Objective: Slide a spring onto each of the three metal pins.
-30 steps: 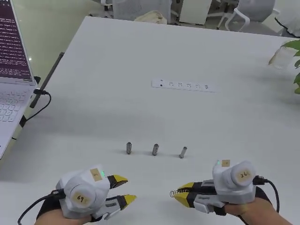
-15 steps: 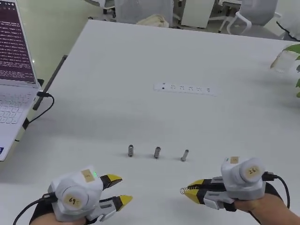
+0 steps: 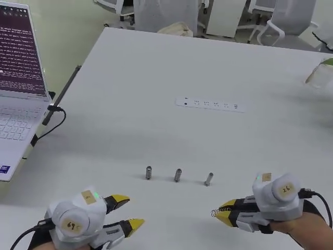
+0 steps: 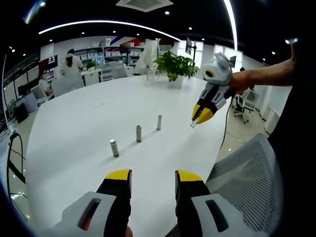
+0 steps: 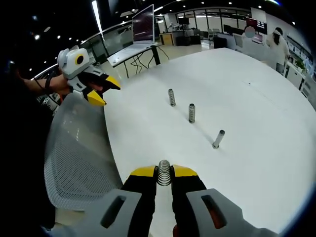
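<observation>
Three short metal pins stand in a row on the white table. The left pin (image 3: 149, 173) and the middle pin (image 3: 178, 175) each carry a spring; the right pin (image 3: 208, 179) is bare. My right gripper (image 3: 222, 212) hovers near the table's front edge, right of the bare pin, shut on a spring (image 5: 163, 173) that pokes out between its yellow tips. From the right gripper view the bare pin (image 5: 217, 138) lies ahead to the right. My left gripper (image 3: 129, 211) is open and holds nothing, at the front left, with the pins (image 4: 138, 133) ahead of it.
A white power strip (image 3: 210, 104) lies beyond the pins. An open laptop (image 3: 18, 83) with a cable (image 3: 49, 125) sits at the left edge. A potted plant (image 4: 178, 66) stands at the far right. A mesh chair (image 5: 74, 163) is close behind the table's front edge.
The headset camera has shifted, so the whole scene sits lower and further right. My right gripper with the spring has drifted a little right, away from the bare pin. The left gripper stays open.
</observation>
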Demonstrator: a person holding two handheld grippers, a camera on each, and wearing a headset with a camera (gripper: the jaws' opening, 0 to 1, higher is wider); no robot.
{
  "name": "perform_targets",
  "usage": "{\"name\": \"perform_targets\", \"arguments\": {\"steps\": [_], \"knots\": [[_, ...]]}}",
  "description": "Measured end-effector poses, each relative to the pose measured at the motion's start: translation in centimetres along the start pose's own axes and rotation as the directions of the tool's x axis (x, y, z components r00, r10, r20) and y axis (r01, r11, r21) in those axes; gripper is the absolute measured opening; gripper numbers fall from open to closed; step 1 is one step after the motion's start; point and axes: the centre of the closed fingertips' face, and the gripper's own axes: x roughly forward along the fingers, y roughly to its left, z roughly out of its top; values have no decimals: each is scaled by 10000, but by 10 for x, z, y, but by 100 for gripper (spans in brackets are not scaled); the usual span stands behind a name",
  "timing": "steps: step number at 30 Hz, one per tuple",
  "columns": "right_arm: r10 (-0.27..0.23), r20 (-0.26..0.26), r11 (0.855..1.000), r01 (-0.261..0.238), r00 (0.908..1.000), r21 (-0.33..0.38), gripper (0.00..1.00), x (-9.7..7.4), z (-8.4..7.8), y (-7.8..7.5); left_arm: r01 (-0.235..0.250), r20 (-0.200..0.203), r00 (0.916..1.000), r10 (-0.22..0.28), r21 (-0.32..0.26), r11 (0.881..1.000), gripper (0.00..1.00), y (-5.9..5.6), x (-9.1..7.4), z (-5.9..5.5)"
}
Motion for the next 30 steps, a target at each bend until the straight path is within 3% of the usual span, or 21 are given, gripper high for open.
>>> {"name": "perform_targets", "arguments": {"steps": [15, 30], "knots": [[-198, -794, 9958, 126, 9966, -912, 9, -6, 0, -25, -346, 17, 9994, 346, -145, 9993, 34, 12, -8, -2], [-233, -1589, 9837, -58, 9870, -1800, 9, -4, 8, -46, -654, 57, 9978, 657, -376, 9972, 36, 21, -15, -4]]}}
